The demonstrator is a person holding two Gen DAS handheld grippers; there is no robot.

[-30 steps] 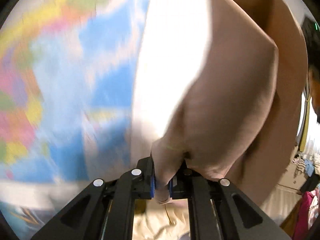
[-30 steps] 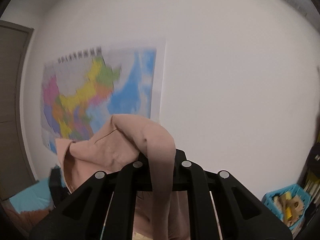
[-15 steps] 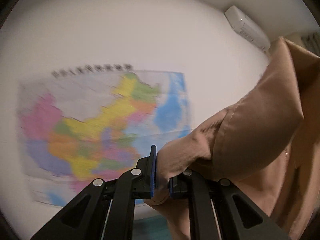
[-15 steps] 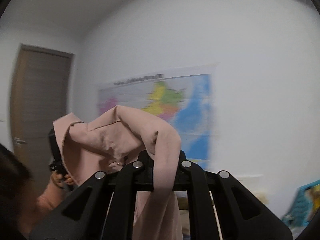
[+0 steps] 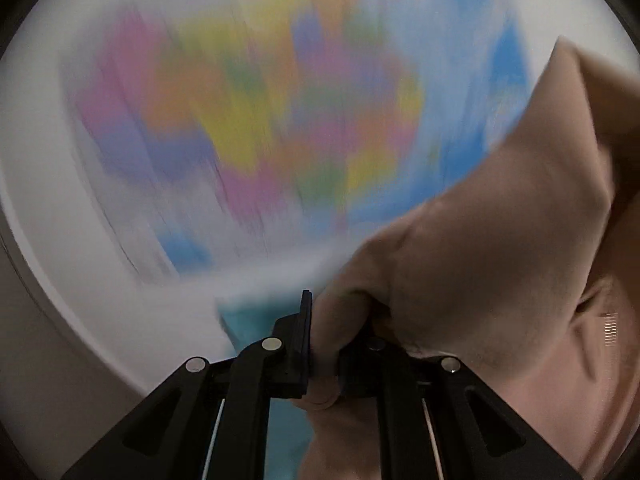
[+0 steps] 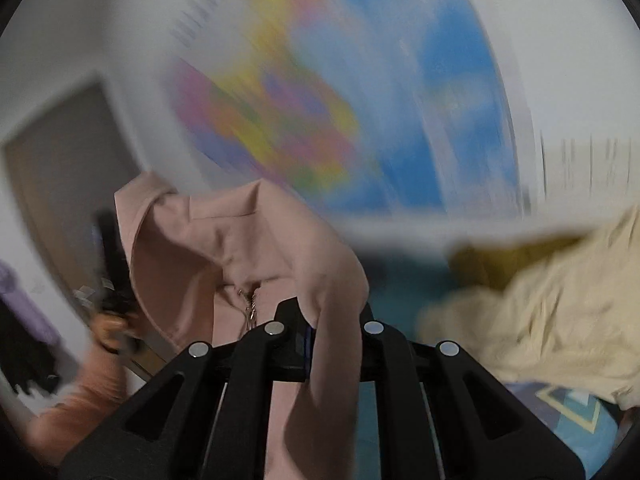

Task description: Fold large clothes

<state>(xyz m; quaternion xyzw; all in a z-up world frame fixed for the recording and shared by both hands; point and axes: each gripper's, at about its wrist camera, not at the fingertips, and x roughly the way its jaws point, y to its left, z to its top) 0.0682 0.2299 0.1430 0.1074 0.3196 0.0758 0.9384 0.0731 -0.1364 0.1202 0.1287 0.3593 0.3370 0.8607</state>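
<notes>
Fingers (image 5: 305, 336) of both grippers clamped on pink garment (image 5: 500, 248), cloth draping between

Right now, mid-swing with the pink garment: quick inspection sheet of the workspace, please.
Surface: teal bedding, blurred, low in the right wrist view.
Job's things: pink garment held up in the air between both grippers; a zipper pull shows near its collar.
Clutter: cream cloth heaped on the bedding; something yellow behind it, too blurred to name.
Grippers: left gripper shut on a garment edge; right gripper shut on another fold.
Cables: nothing seen.
Surroundings: coloured wall map on a white wall, door at left; both views motion-blurred.
</notes>
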